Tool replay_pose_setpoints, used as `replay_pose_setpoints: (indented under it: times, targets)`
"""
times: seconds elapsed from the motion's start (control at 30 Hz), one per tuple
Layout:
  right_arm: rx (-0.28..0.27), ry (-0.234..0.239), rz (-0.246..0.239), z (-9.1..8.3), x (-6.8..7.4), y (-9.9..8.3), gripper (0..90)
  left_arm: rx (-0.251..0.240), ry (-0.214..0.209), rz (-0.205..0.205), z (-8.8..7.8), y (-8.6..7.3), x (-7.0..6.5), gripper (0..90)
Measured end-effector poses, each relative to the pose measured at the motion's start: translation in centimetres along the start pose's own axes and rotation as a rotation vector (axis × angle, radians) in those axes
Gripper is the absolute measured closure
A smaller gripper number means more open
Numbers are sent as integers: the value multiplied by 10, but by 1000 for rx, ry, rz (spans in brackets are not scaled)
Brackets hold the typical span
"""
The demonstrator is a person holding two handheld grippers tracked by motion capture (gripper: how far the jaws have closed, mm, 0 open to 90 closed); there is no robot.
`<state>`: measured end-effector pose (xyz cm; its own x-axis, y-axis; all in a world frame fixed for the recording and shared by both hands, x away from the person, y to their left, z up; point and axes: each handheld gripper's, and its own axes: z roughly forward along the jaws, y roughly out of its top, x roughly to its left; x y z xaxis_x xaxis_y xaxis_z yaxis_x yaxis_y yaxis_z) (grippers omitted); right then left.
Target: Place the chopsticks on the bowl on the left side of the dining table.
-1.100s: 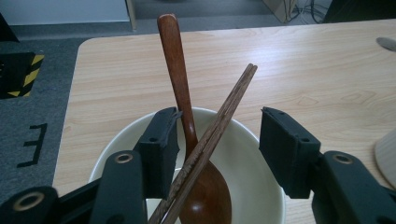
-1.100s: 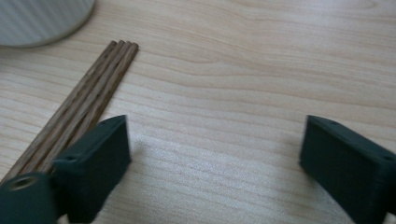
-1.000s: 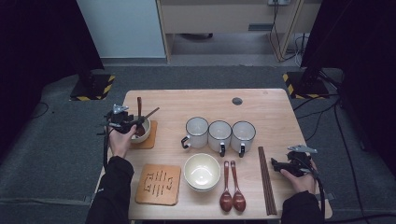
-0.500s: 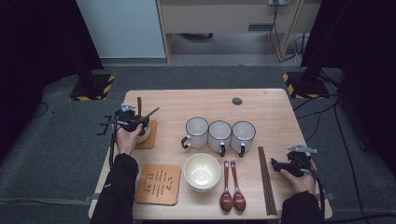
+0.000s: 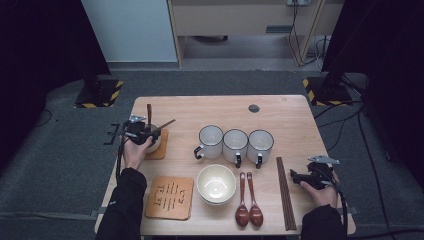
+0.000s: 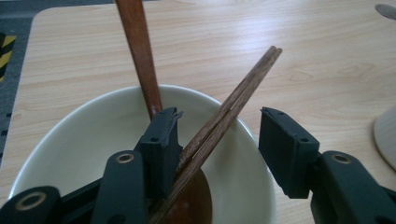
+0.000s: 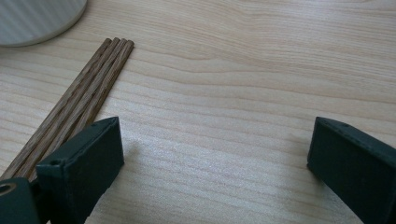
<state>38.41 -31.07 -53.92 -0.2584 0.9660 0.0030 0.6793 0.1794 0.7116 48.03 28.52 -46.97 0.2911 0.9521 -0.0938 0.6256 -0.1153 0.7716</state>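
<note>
The left tool (image 6: pixel 219 154) hung over the bowl (image 6: pixel 84 140), jaws apart around the chopsticks (image 6: pixel 229 107), which leaned on the bowl's rim beside a spoon (image 6: pixel 140 56). A careless squeeze might have tipped them out. The right tool (image 7: pixel 215 154) rested open beside spare chopsticks (image 7: pixel 79 98).

No legible text, label, brand or number appears; the wooden mat (image 5: pixel 169 197) left of the bowl (image 5: pixel 216 184) carries only unreadable dark marks.
</note>
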Motion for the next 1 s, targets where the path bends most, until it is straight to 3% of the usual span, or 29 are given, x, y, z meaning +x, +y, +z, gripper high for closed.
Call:
replay_pose_setpoints:
  times: [0.23, 0.4, 0.67, 1.0]
  targets:
    - [0, -1, 1, 0, 0, 0, 37, 11, -18, 27, -3, -3, -5, 473]
    - [0, -1, 1, 0, 0, 0, 37, -9, -28, 30, -9, -1, -7, 466]
    - [0, -1, 1, 0, 0, 0, 37, -36, -28, 25, -33, 2, -8, 452]
    - [0, -1, 2, 0, 0, 0, 37, -21, -24, 12, -55, -12, -11, 471]
